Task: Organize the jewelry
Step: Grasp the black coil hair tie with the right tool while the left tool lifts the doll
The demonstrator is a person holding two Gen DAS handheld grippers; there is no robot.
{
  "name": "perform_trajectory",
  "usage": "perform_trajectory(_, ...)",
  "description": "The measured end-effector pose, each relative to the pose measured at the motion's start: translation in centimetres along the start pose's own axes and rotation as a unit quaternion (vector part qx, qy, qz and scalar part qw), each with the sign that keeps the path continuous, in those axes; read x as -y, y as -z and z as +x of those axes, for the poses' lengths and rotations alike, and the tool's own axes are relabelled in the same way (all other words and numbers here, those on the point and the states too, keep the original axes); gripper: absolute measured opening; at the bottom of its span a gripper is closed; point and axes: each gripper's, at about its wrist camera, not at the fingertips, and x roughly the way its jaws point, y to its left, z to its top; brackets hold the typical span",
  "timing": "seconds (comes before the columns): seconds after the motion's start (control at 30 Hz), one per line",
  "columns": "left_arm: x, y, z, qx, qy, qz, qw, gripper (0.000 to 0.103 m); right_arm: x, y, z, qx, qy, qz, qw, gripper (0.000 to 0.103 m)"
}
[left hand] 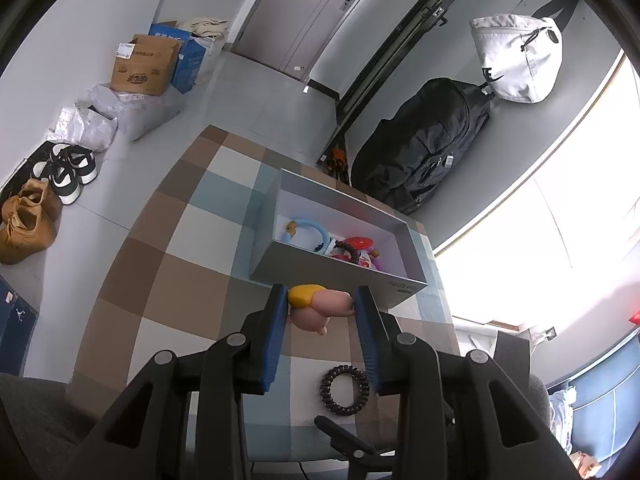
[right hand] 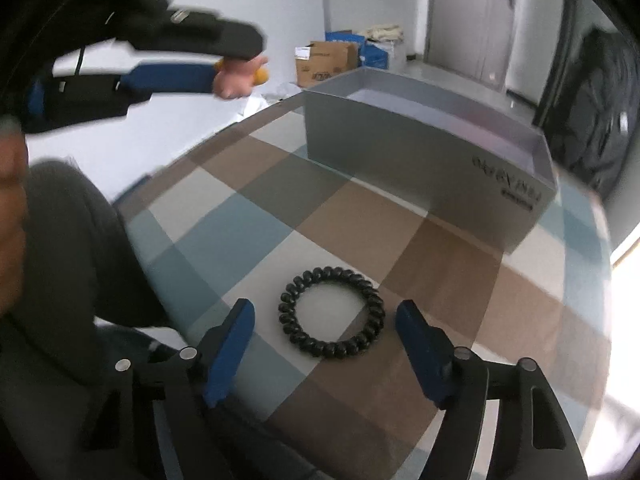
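Note:
My left gripper (left hand: 320, 304) is shut on a pink and yellow figure charm (left hand: 316, 308), held above the table just short of the grey box (left hand: 340, 276). The box holds several colourful pieces, among them a light blue ring (left hand: 308, 232) and a red item (left hand: 358, 245). A black spiral hair tie (right hand: 331, 312) lies on the checked tablecloth (right hand: 360, 216); it also shows in the left wrist view (left hand: 345, 390). My right gripper (right hand: 325, 312) is open, low over the cloth, its fingers either side of the hair tie. The left gripper with the charm (right hand: 238, 76) shows blurred at upper left there.
The grey box (right hand: 420, 160) stands at the far side of the table. On the floor lie shoes (left hand: 28, 220), cardboard boxes (left hand: 144, 64) and plastic bags. A black backpack (left hand: 424, 148) and a white bag (left hand: 516, 56) hang on the wall to the right.

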Motion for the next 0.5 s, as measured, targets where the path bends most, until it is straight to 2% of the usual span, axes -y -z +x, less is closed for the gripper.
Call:
perform_trajectory(0.17, -0.27, -0.13, 0.01, -0.002, 0.003, -0.003, 1.0000, 0.028, 0.18, -0.13, 0.13, 0.001, 0.000, 0.003, 1.000, 0.058)
perform_trajectory(0.23, -0.34, -0.19, -0.12, 0.001, 0.010, -0.005, 0.9999, 0.028, 0.30, -0.19, 0.08, -0.001, 0.003, 0.007, 1.000, 0.051)
perform_trajectory(0.5, -0.40, -0.28, -0.20, 0.001, 0.010, -0.003, 0.9999, 0.028, 0.20, -0.11, -0.29, 0.002, 0.005, -0.001, 1.000, 0.047)
